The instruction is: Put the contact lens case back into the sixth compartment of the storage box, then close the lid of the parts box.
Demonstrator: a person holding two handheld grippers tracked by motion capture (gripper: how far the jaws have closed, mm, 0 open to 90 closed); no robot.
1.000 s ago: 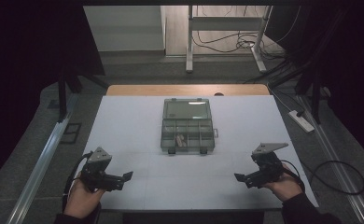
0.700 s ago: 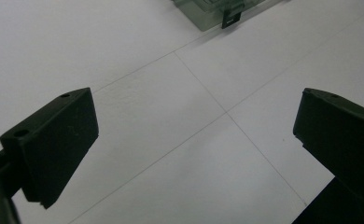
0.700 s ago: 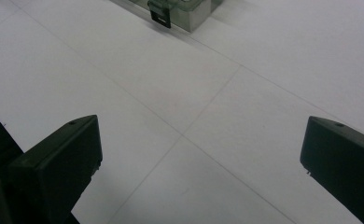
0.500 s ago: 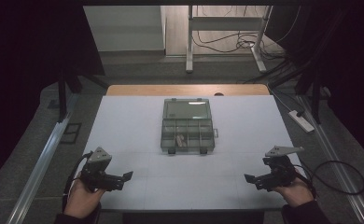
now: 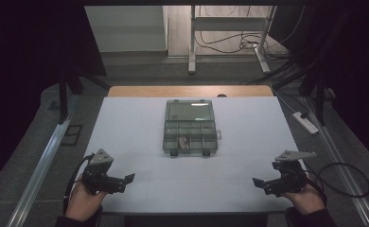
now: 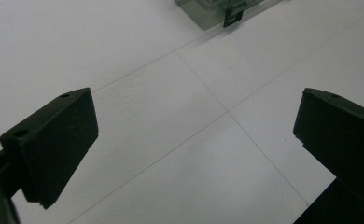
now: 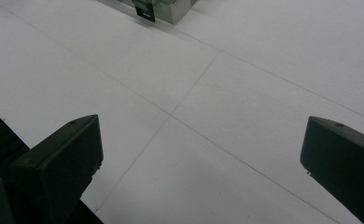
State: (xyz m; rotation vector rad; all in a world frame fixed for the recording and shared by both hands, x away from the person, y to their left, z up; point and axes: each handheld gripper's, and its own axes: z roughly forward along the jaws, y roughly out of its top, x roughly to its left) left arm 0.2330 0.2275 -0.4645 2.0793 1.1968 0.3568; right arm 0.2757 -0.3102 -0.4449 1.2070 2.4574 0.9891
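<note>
White table (image 5: pixel 126 132) spans the scene — a clear compartment box (image 5: pixel 190 126) (lid shut, small pieces inside) sits mid-table. Left gripper (image 5: pixel 124 180) and right gripper (image 5: pixel 259 183), jaws wide, hover at the near corners — well apart, nothing between them.

white table top (image 5: pixel 126 127), clear compartment box (image 5: pixel 189 126), power strip (image 5: pixel 305 123)

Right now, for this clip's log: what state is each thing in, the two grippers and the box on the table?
Left gripper: open, jaws wide apart, holding nothing, above the white table top.
Right gripper: open, jaws wide apart, holding nothing.
Compartment box: clear lid appears shut, flat on the table, untouched by either gripper.
Small pieces in the box: lying in one front compartment, too small to identify.
</note>
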